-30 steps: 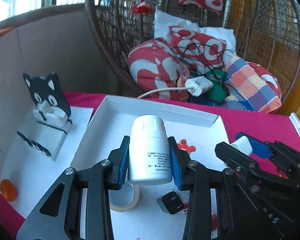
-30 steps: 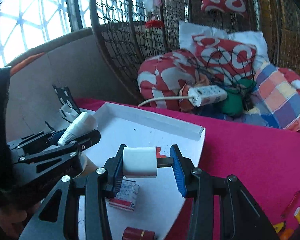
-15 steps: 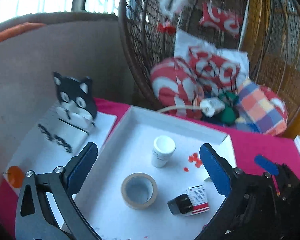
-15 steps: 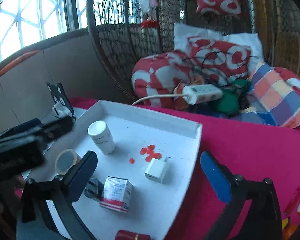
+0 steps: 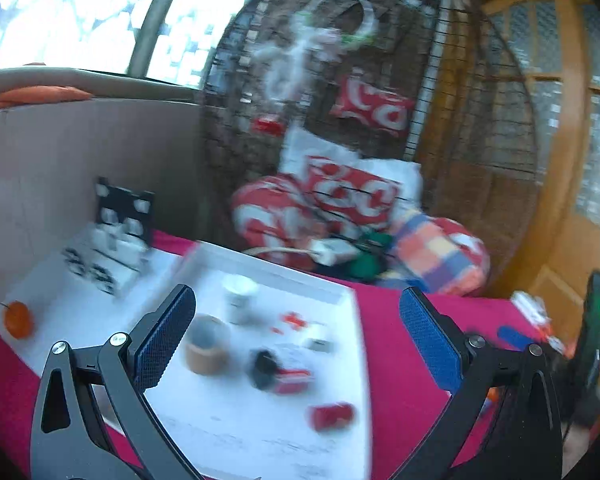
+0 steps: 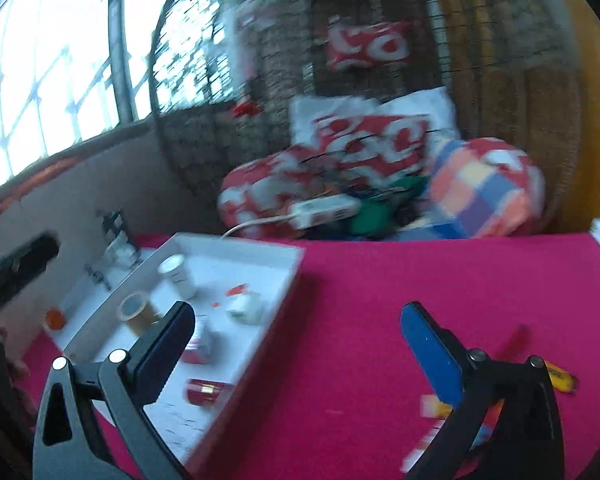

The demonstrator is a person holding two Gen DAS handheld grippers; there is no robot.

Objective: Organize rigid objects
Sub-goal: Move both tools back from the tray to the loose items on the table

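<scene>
Both views are blurred by motion. A white tray (image 5: 340, 292) on the pink table holds a white bottle (image 5: 240, 298), a tape roll (image 5: 206, 346), a white charger (image 6: 244, 308), a small black item (image 5: 262, 366), a small box (image 5: 296, 376) and a red tube (image 5: 332, 416). My left gripper (image 5: 296, 340) is open and empty, above and in front of the tray. My right gripper (image 6: 296, 344) is open and empty over the tray's right edge (image 6: 284, 292). The bottle (image 6: 178, 276) and tape roll (image 6: 136, 312) also show in the right wrist view.
A cat-shaped stand (image 5: 120, 216) and an orange ball (image 5: 18, 318) sit on white paper left of the tray. Small orange, yellow and red items (image 6: 556, 376) lie on the pink cloth at right. A wicker chair with cushions (image 5: 352, 196) and a power strip (image 6: 324, 210) stand behind.
Both grippers opened, leaving the bottle and the charger in the tray, then pulled back and up. The right gripper has swung to the right.
</scene>
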